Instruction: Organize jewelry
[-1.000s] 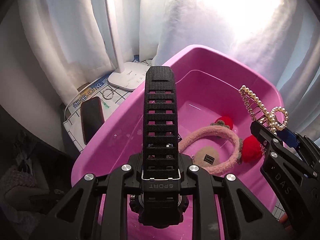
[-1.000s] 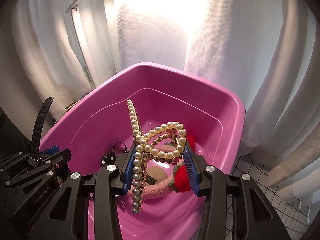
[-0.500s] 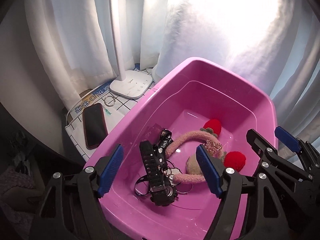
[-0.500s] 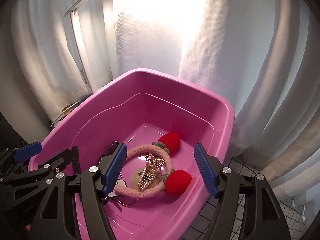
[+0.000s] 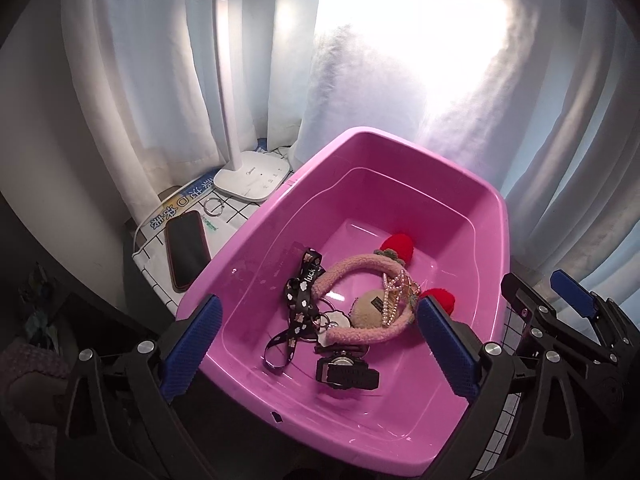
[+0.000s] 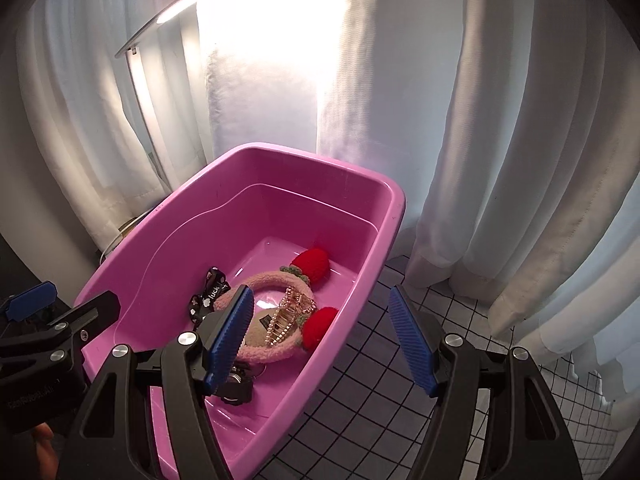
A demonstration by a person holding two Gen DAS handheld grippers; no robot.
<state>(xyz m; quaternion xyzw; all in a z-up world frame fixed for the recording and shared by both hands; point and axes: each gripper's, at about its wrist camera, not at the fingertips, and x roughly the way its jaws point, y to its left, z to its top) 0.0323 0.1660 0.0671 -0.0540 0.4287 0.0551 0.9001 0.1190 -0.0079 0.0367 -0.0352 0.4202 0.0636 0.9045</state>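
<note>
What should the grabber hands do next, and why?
Probably move the left gripper toward the metal rings lying on the mat beside the phone. Both grippers are open and hold nothing, the right gripper too. The watch, headband and pearl clip already lie in the pink tub, so the rings seem left over.

watch [image 6: 237, 389] half hidden behind right tongs [image 6: 324, 344], lamp [image 5: 256, 92] head cropped

White curtains [image 5: 132, 80] hang all around, glowing under the lit desk lamp [image 5: 240, 152]; a grid-patterned cloth [image 6: 380, 392] covers the table; at the left edge, what may be a dark wall [image 5: 24, 140].
</note>
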